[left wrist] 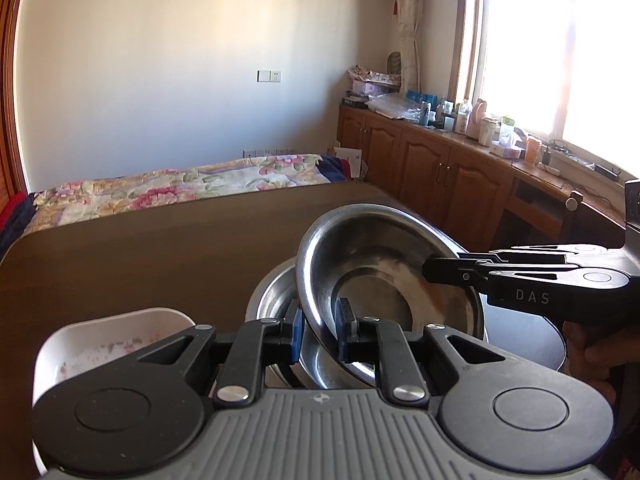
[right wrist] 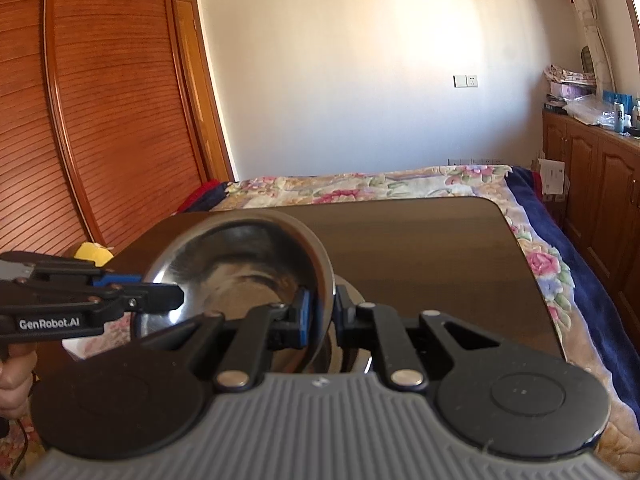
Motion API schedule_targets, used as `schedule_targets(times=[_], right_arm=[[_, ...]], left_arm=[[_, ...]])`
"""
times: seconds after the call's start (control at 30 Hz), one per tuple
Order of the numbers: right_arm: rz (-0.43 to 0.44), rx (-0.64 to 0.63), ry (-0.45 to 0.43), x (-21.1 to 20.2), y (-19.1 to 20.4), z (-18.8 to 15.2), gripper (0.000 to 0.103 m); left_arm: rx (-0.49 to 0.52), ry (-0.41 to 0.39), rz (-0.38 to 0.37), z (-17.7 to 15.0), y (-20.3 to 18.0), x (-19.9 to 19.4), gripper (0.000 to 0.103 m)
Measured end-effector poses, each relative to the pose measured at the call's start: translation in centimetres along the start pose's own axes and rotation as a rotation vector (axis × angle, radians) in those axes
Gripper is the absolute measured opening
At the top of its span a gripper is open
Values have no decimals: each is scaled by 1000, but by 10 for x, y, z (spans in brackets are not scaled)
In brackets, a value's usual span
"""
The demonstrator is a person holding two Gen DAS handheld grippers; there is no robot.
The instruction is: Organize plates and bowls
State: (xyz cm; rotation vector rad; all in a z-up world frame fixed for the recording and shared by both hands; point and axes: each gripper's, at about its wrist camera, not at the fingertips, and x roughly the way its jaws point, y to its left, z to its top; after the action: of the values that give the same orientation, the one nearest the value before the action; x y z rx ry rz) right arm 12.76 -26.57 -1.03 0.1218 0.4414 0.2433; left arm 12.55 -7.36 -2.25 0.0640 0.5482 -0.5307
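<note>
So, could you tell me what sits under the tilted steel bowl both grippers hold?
Under the tilted steel bowl sits another steel bowl on the table. Its far side and contents are covered.

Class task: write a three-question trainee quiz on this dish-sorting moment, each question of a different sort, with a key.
1. True or false: both grippers grip the rim of the same tilted steel bowl.
2. Multiple choice: the white dish lies (A) inside the steel bowl, (B) on the table left of the metal stack, (C) on the bed.
3. Fill in: under the tilted bowl sits another ____ bowl.

Key: 1 true: left gripper and right gripper both pinch it. 2 B. 3 steel.
</note>
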Motion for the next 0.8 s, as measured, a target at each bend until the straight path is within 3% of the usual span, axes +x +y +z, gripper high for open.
schedule_targets(times=[0.8], right_arm=[[-69,-96,22,11,21,-19,16]], left_arm=[[-12,35,33,-15,1,17,18]])
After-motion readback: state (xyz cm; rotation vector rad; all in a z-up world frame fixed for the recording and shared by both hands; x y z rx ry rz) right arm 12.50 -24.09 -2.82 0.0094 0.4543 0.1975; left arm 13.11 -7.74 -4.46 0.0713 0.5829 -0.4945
